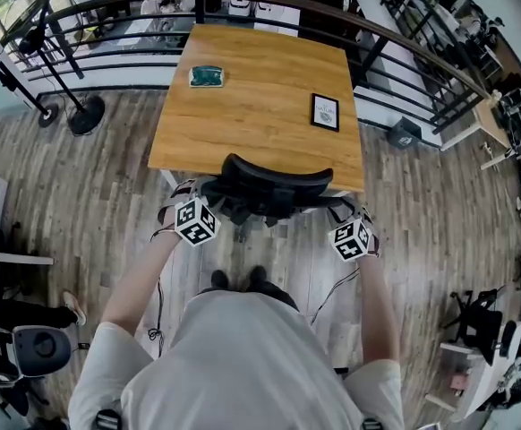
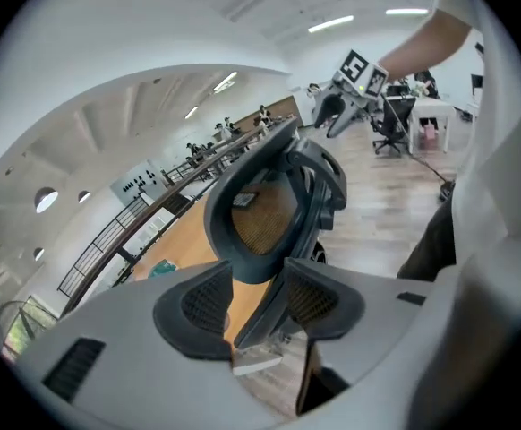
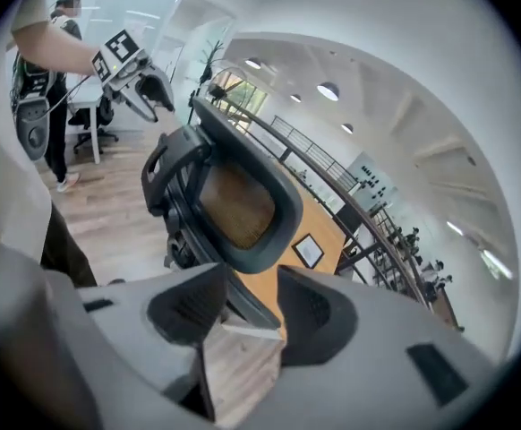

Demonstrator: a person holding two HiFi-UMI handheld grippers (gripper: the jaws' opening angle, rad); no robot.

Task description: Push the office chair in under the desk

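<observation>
The office chair (image 1: 274,186) stands at the near edge of the counter (image 1: 260,106), backrest just against that edge and the seat apparently underneath; judged largely home. The left claw (image 2: 259,305) is open with nothing between its pads, and the chair frame shows only beyond them. The right claw (image 3: 247,307) is likewise open and empty. Both are held off the backrest, one at each side. Risks noted: any further shove with one claw alone could swivel the chair on its base and skew it out of line. The armrests may strike the counter edge, and the jolt could disturb the small picture frame (image 1: 325,112) lying on top. Open pads bearing on the curved backrest could also slip off.
</observation>
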